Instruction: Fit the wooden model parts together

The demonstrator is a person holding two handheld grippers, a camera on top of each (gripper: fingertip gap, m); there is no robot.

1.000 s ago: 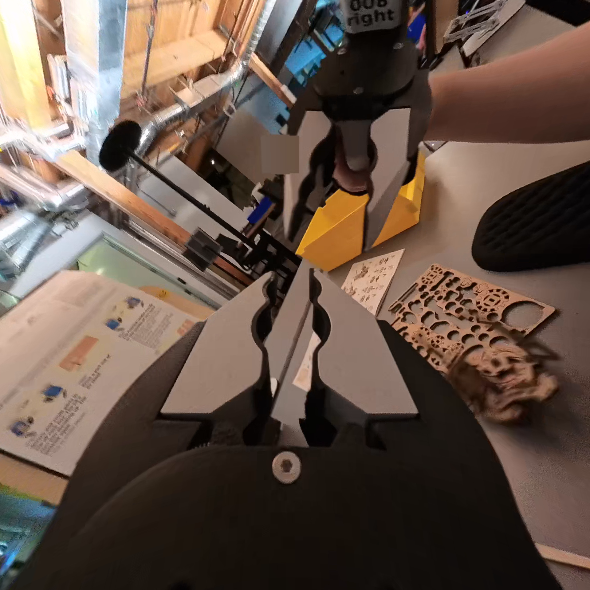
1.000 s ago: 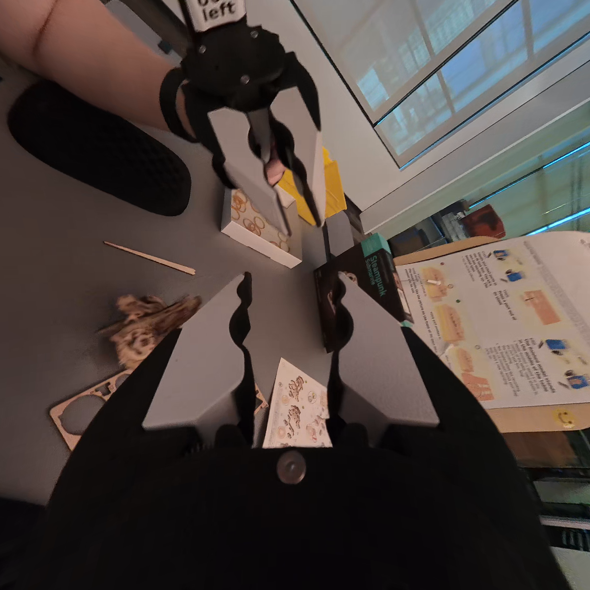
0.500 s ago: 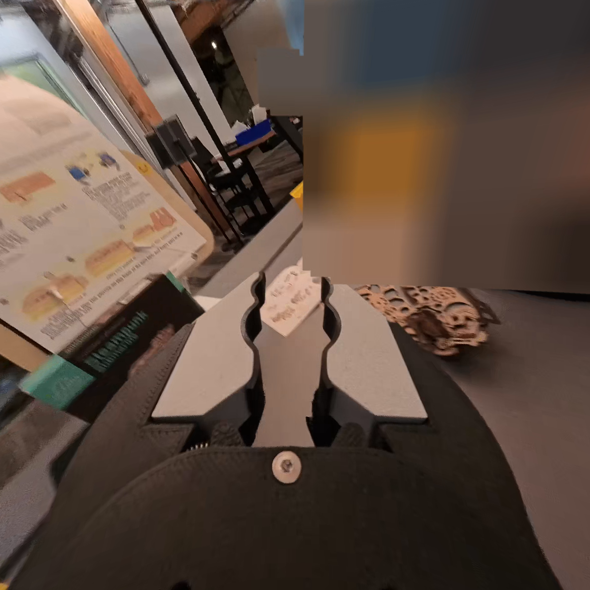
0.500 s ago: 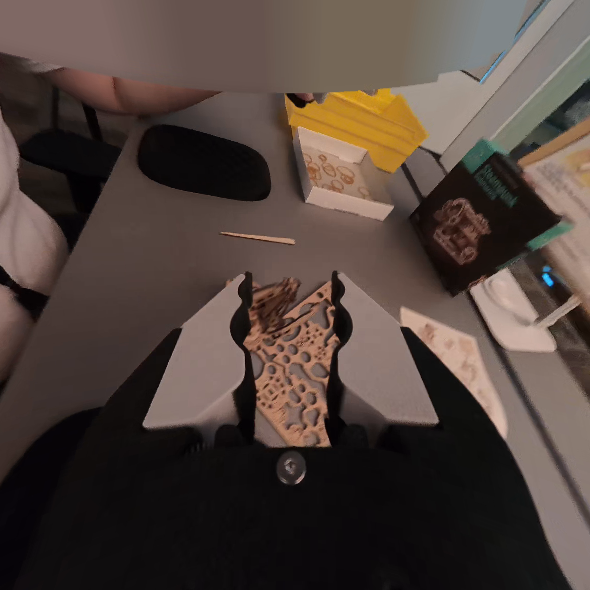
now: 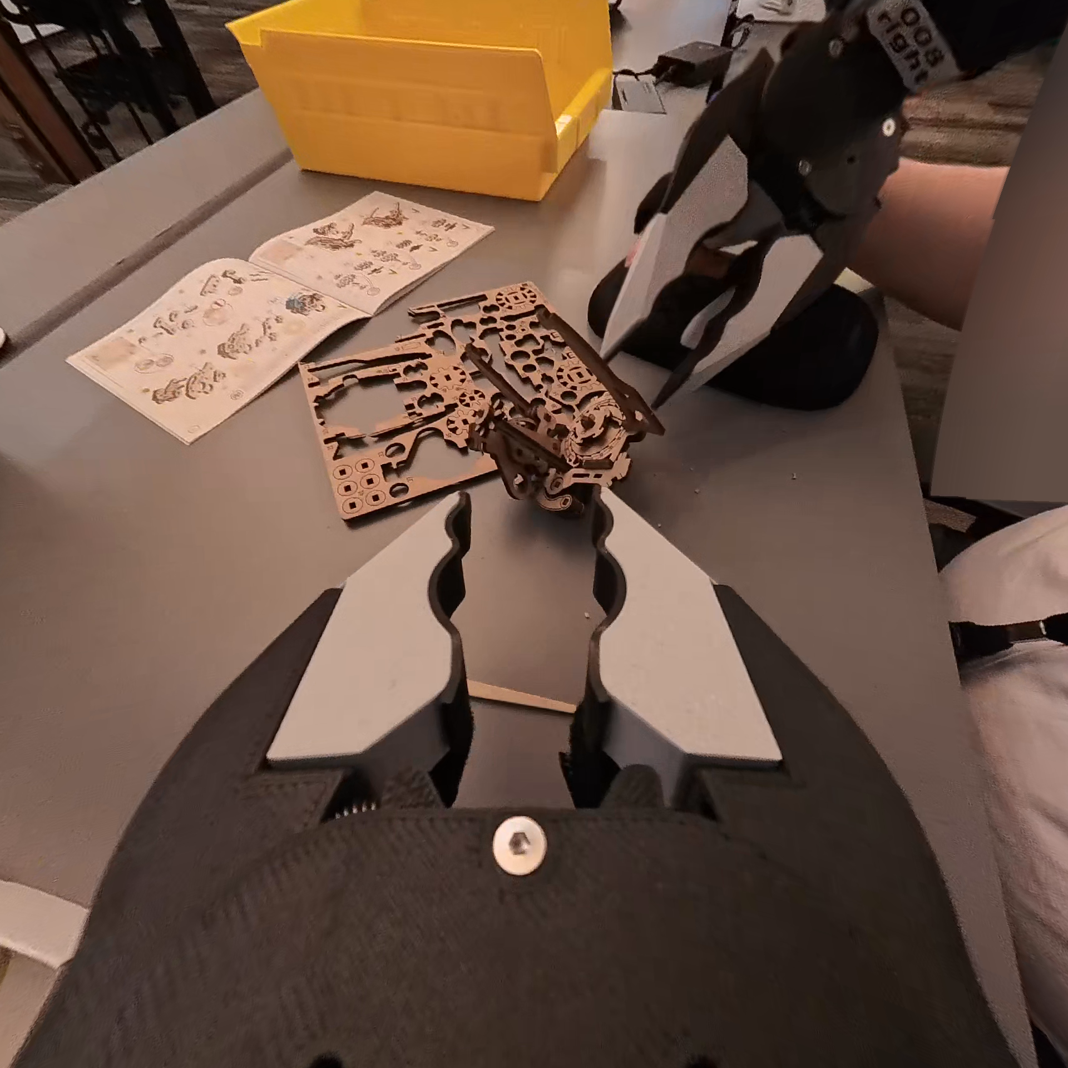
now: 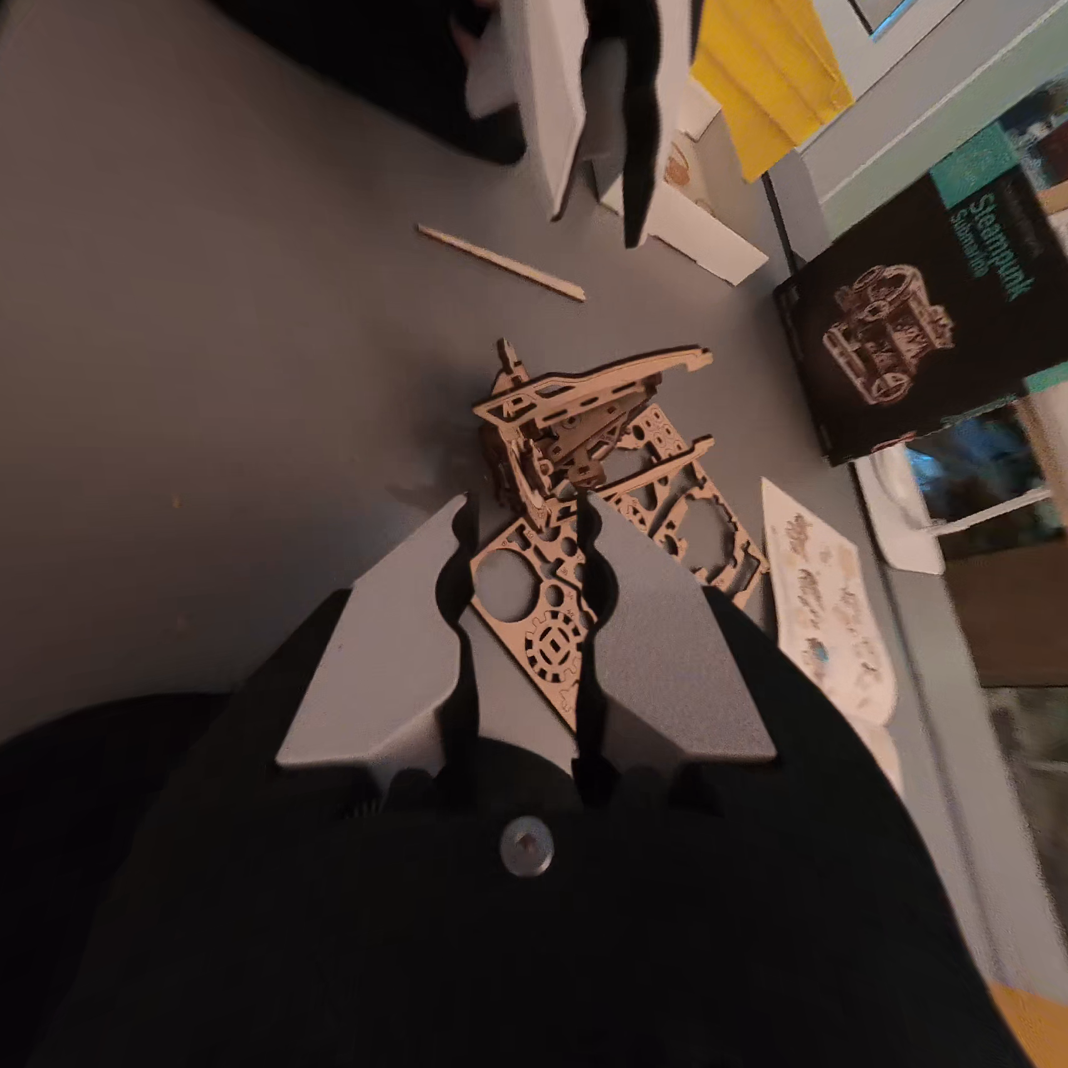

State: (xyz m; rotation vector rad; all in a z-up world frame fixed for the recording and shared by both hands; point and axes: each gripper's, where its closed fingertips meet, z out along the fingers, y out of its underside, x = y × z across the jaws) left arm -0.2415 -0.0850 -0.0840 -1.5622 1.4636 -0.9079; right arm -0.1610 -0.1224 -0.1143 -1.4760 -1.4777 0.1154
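The smooth grey surface carries a yellow plastic bin at 12 o'clock and a paper booklet at 10. Centre lies the flat laser-cut wooden sheet, full of punched-out holes. The half-built model, a spiky cluster of gears and struts, rests on its near corner. The left tongs gape wide, empty, tips just short of the model. The right tongs, also released and empty, hover over the sheet, seemingly close beside the model. A thin wooden stick lies at 12.
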